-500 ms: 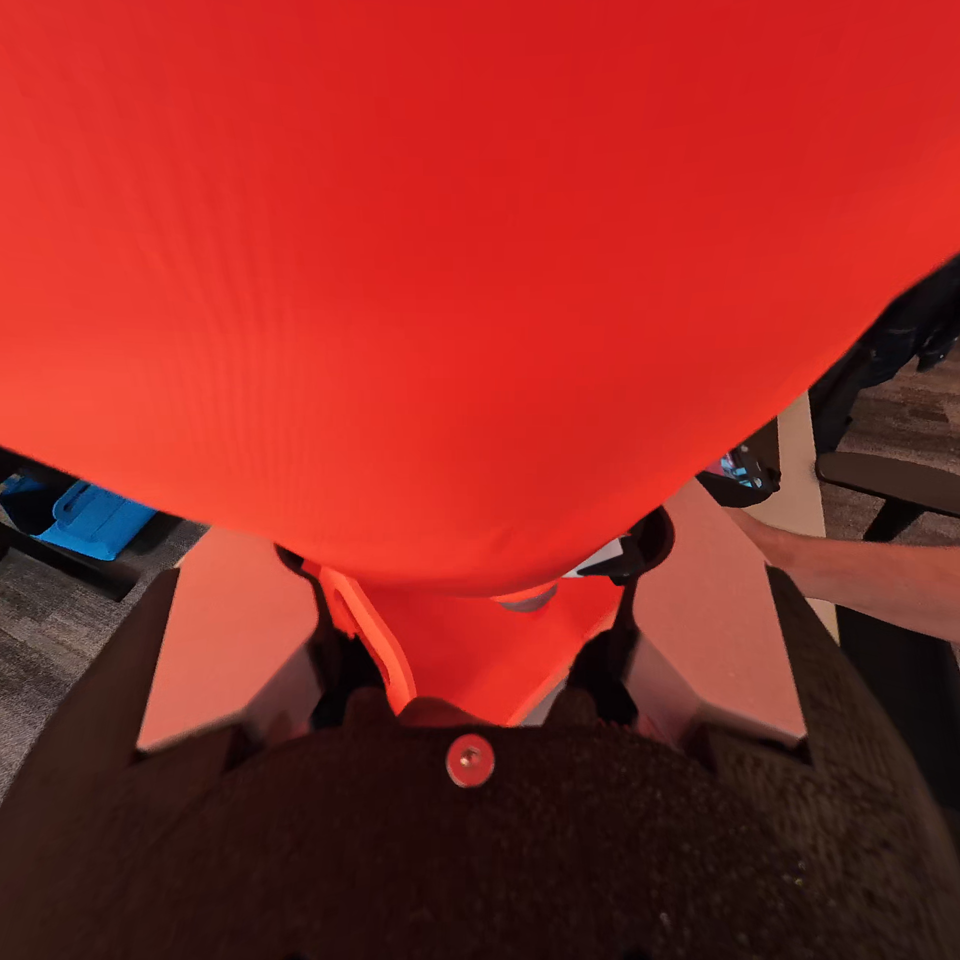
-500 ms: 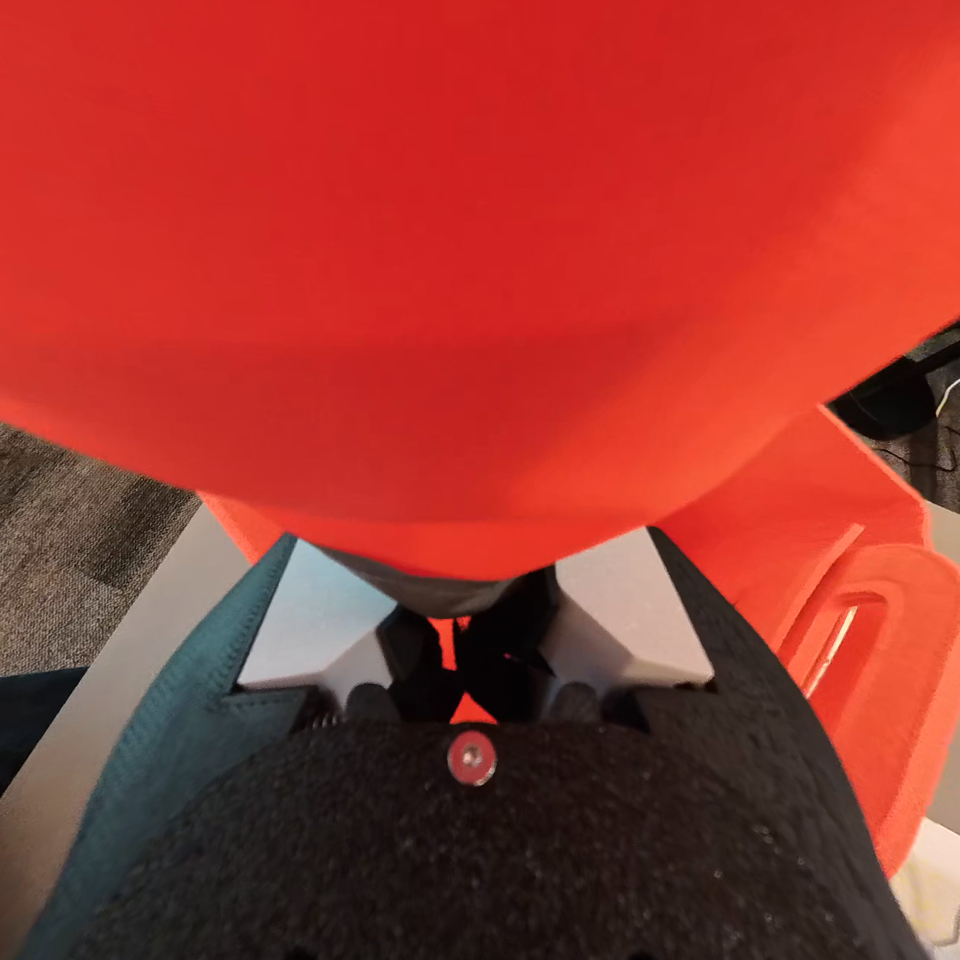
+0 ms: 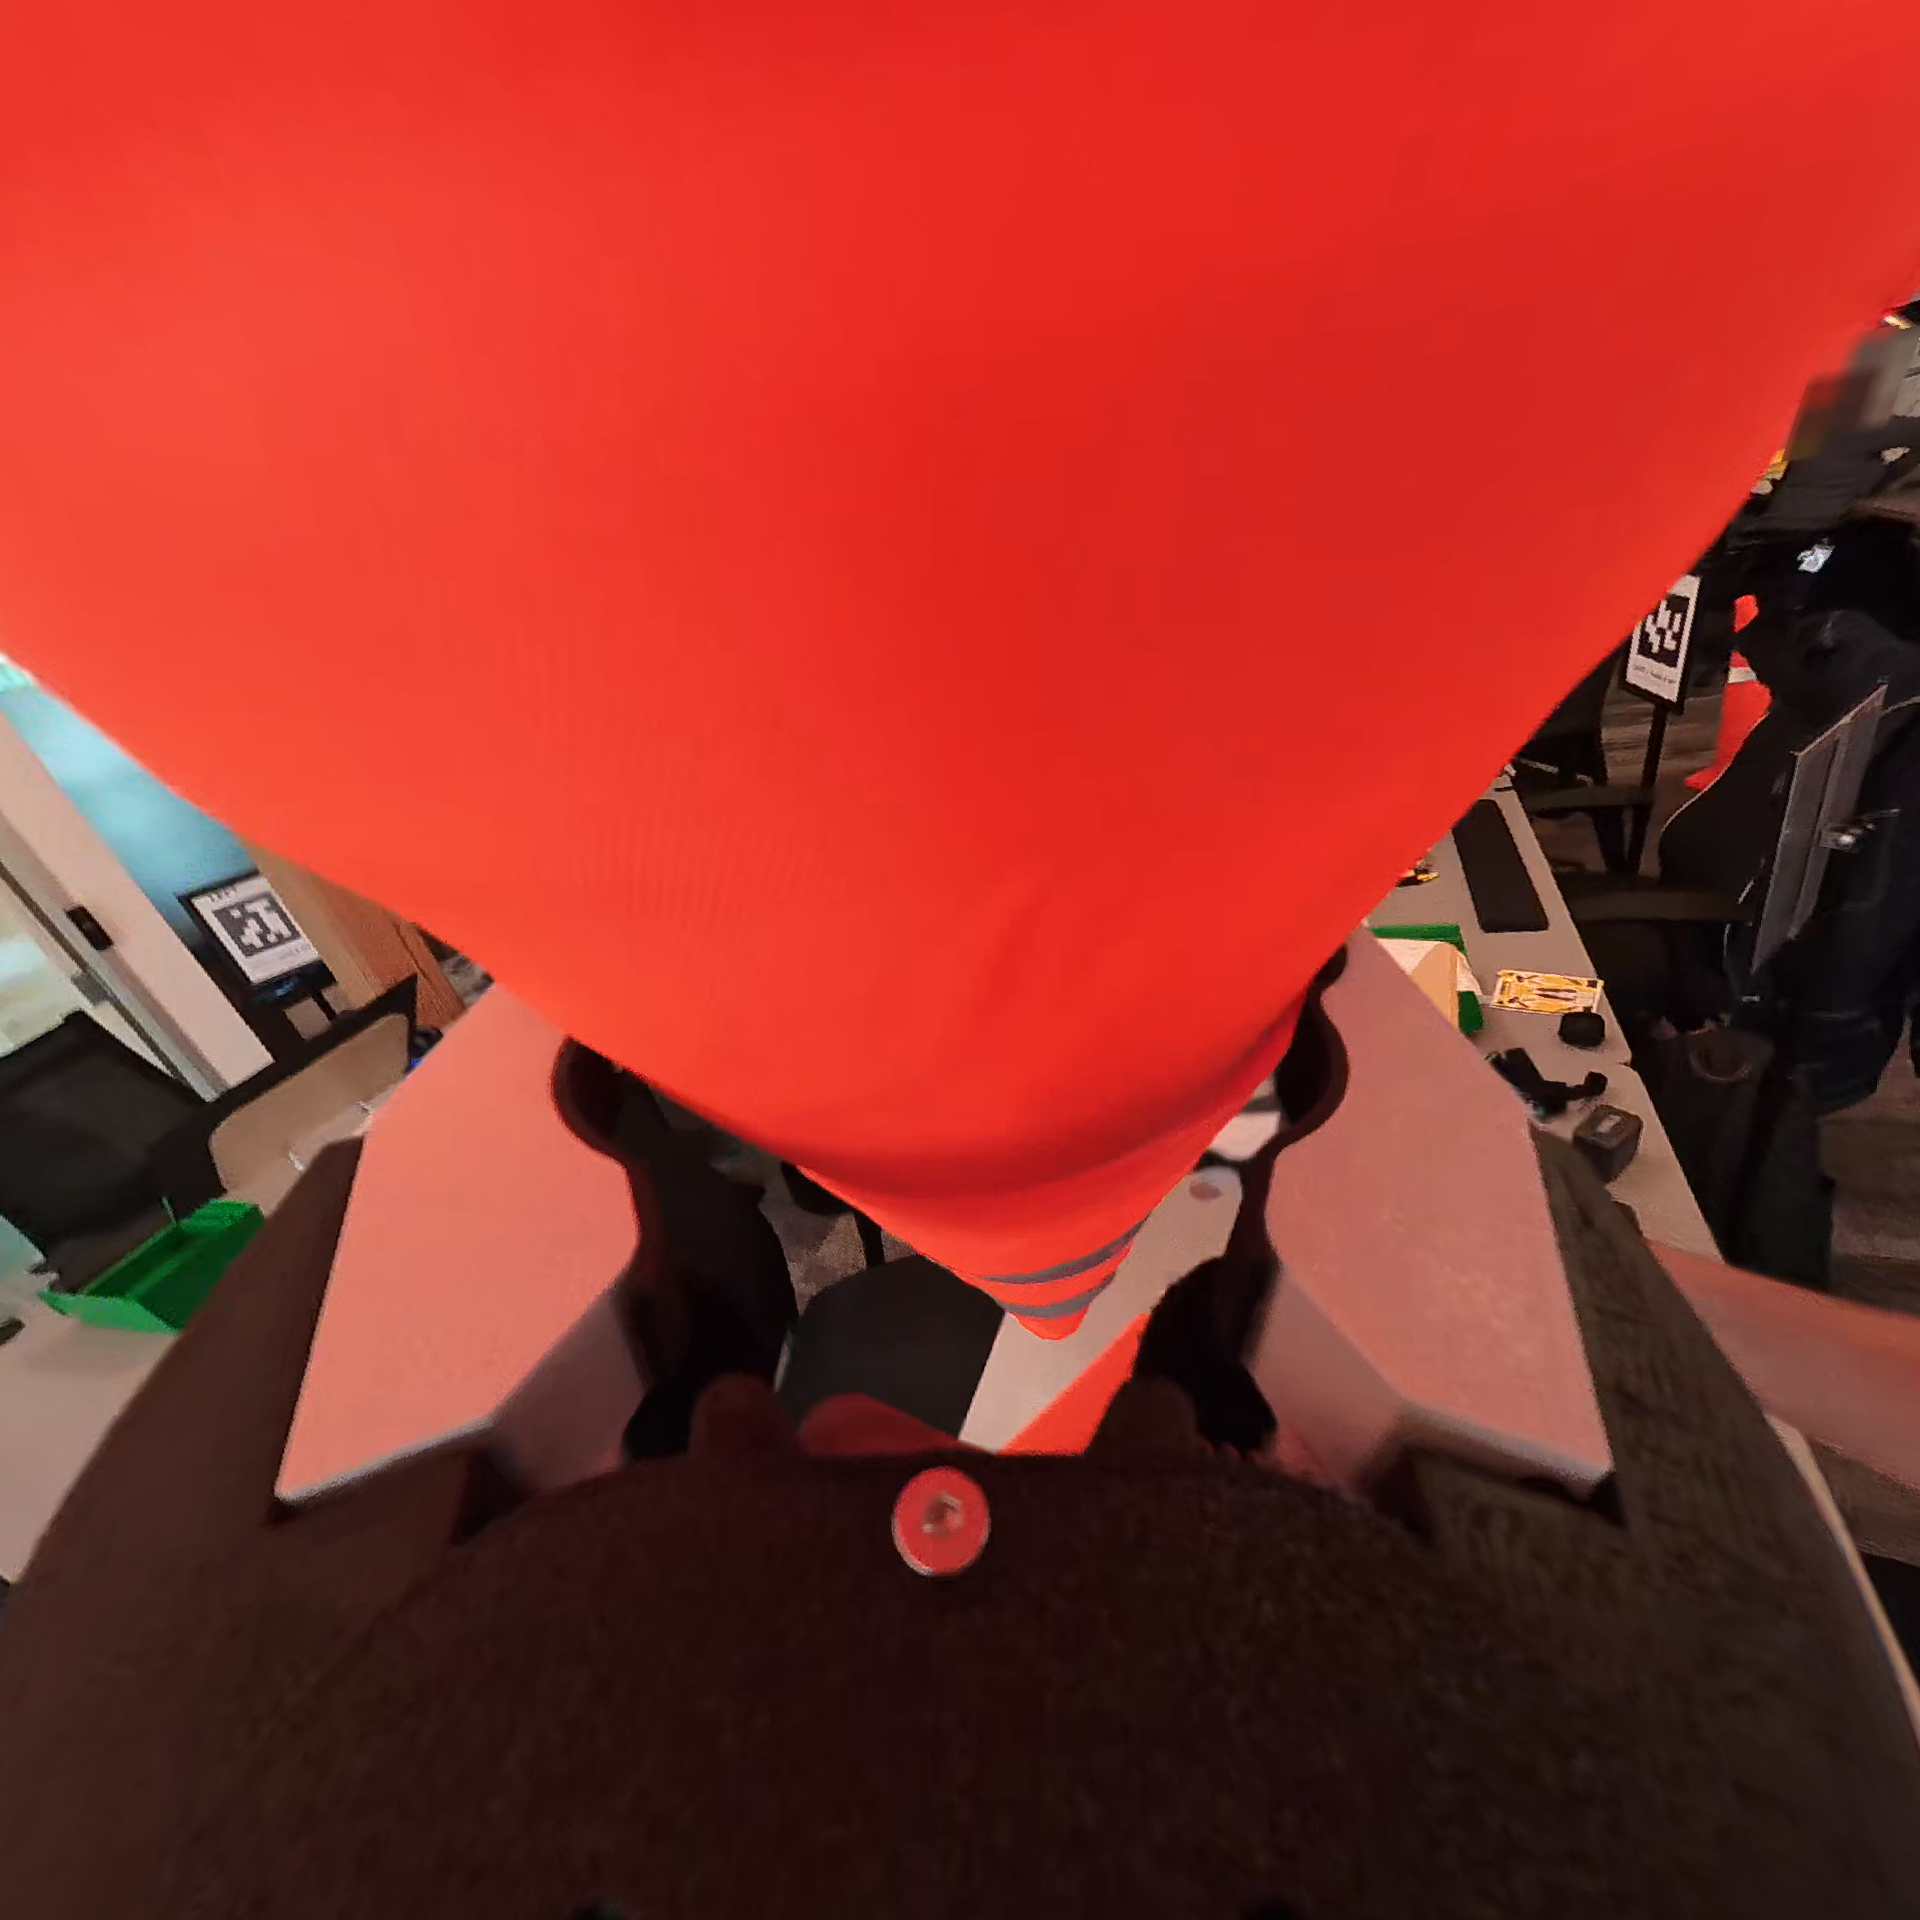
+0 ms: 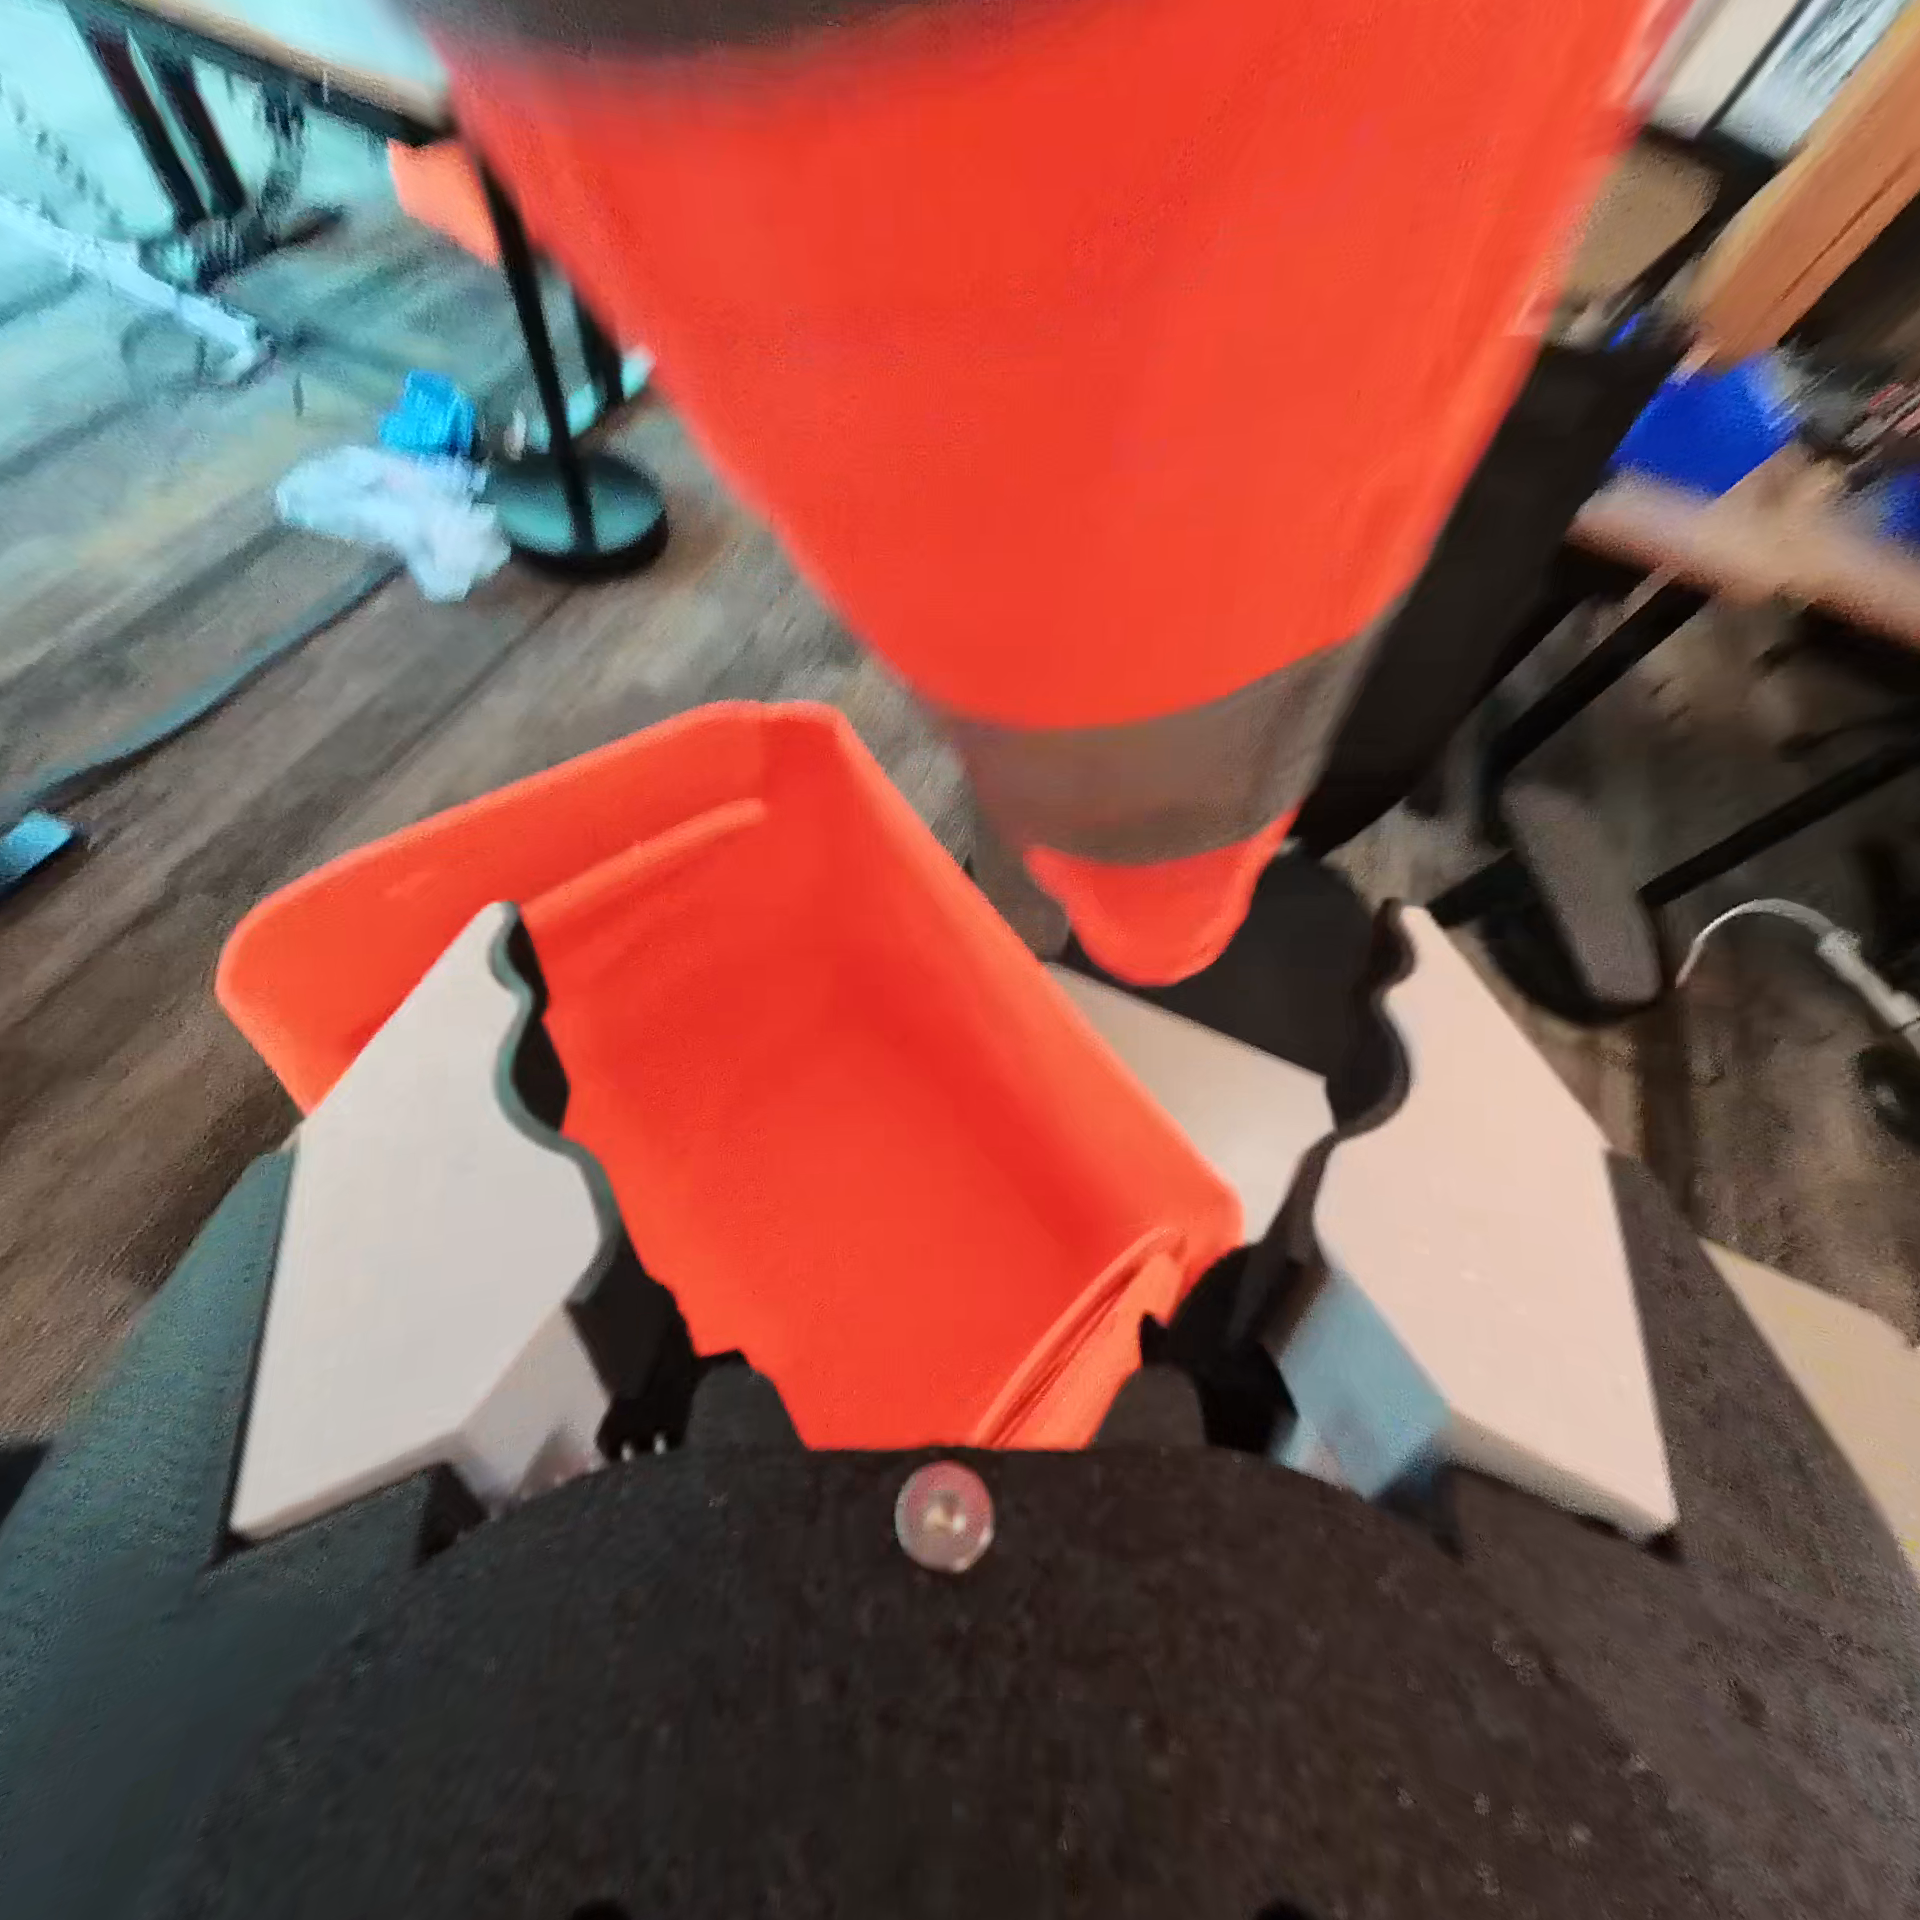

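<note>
My left claw [image 3: 940, 1195] pinches the hanging orange cloth [image 3: 935, 520], which looks light, soft and limp, best gripped at a hem, while my right claw [image 4: 940, 1122] gapes wide above the orange bin [image 4: 831, 1039].

No words or numbers can be made out. Two signs with black-and-white square patterns are seen in the left wrist view — one white board [image 3: 258, 928] at the left near a doorway, one placard [image 3: 1663, 652] on a stand at the right. A small yellow printed card [image 3: 1546, 989] lies on a table [image 3: 1642, 1164]; its print is too small to be told.
</note>
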Tool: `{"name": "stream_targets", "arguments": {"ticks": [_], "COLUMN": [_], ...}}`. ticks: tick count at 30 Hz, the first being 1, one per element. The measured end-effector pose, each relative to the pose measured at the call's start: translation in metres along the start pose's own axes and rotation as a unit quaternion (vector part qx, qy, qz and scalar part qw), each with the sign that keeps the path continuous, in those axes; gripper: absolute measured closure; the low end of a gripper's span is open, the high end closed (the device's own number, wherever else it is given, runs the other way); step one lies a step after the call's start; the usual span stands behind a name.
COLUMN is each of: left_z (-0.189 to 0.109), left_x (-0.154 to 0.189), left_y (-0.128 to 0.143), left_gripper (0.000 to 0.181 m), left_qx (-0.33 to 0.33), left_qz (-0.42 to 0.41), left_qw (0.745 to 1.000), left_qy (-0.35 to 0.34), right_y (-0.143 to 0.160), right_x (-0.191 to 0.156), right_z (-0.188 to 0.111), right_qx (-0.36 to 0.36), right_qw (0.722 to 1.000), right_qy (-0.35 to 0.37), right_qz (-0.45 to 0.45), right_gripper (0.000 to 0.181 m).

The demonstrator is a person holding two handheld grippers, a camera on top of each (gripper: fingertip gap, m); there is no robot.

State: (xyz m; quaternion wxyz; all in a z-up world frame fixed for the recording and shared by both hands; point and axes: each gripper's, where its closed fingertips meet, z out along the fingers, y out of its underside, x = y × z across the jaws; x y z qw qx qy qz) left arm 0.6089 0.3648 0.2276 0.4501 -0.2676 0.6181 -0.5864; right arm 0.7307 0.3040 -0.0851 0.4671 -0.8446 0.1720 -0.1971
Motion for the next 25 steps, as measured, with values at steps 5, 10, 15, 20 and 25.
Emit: {"name": "stream_targets", "arguments": {"ticks": [5, 10, 15, 20, 25], "left_z": [-0.001, -0.002, -0.007, -0.013, -0.019], "left_x": [0.014, 0.027, 0.03, 0.031, 0.033], "left_y": [0.031, 0.064, 0.065, 0.07, 0.082], "left_gripper": [0.049, 0.051, 0.05, 0.049, 0.051], "left_qx": [-0.024, -0.042, -0.055, -0.056, -0.064], "left_qz": [0.015, 0.011, -0.015, -0.027, -0.031], "left_qw": [0.999, 0.999, 0.998, 0.998, 0.997], "left_qy": [-0.017, -0.025, -0.014, -0.016, -0.025], "right_y": [0.014, 0.017, 0.011, 0.022, 0.054], "right_x": [0.015, 0.059, 0.055, 0.024, -0.011], "right_z": [0.051, 0.054, 0.056, 0.07, 0.078], "right_qx": [0.03, 0.073, 0.069, 0.089, 0.048], "right_qw": [0.998, 0.985, 0.991, 0.994, 0.996], "right_qy": [0.048, 0.158, 0.104, 0.029, 0.006], "right_qz": [0.035, 0.011, -0.043, -0.052, -0.076], "right_gripper": [0.053, 0.061, 0.052, 0.071, 0.062]}}
